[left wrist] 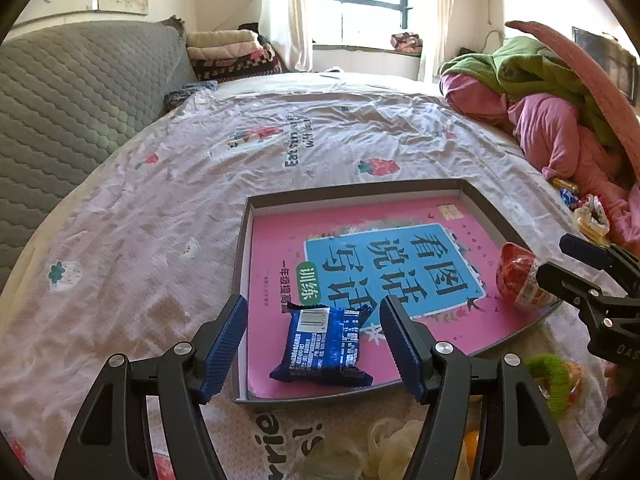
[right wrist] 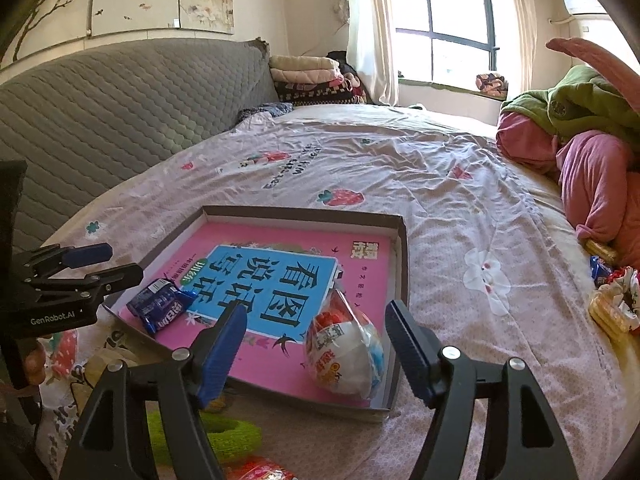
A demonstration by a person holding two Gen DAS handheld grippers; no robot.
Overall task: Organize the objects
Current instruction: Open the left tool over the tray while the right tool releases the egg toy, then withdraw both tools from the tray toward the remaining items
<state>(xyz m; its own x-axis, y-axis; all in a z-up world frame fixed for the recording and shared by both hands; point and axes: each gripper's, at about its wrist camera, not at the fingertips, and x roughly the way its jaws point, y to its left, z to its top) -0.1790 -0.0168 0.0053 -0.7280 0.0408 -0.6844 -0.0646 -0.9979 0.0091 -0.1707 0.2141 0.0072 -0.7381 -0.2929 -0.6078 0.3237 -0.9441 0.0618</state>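
both claws wide, snacks sitting in the tray

so the shallow cardboard tray (left wrist: 490,204) is on the strawberry-print bedsheet (left wrist: 180,184), with a pink and blue chinese workbook (left wrist: 384,264) lying flat inside it. 2 snacks rest on top of the workbook: a blue snack packet (left wrist: 325,346) at the near left corner and a red and white egg-shaped treat (right wrist: 344,344) in clear wrap at the near right corner.

left gripper (left wrist: 314,340) has its jaws spread apart with the blue packet lying between them, pads not touching it. right gripper (right wrist: 316,350) is spread too, the egg treat sitting loose between its fingers, nothing clamped.

outside the tray near the front edge there's a green fuzzy ring (right wrist: 224,436) and something cream and frilly (left wrist: 392,448), can't tell what exactly. more wrapped snacks (right wrist: 612,300) are piled off to the right by the pink and green bedding (right wrist: 592,184). grey quilted headboard (right wrist: 120,120) along the left.
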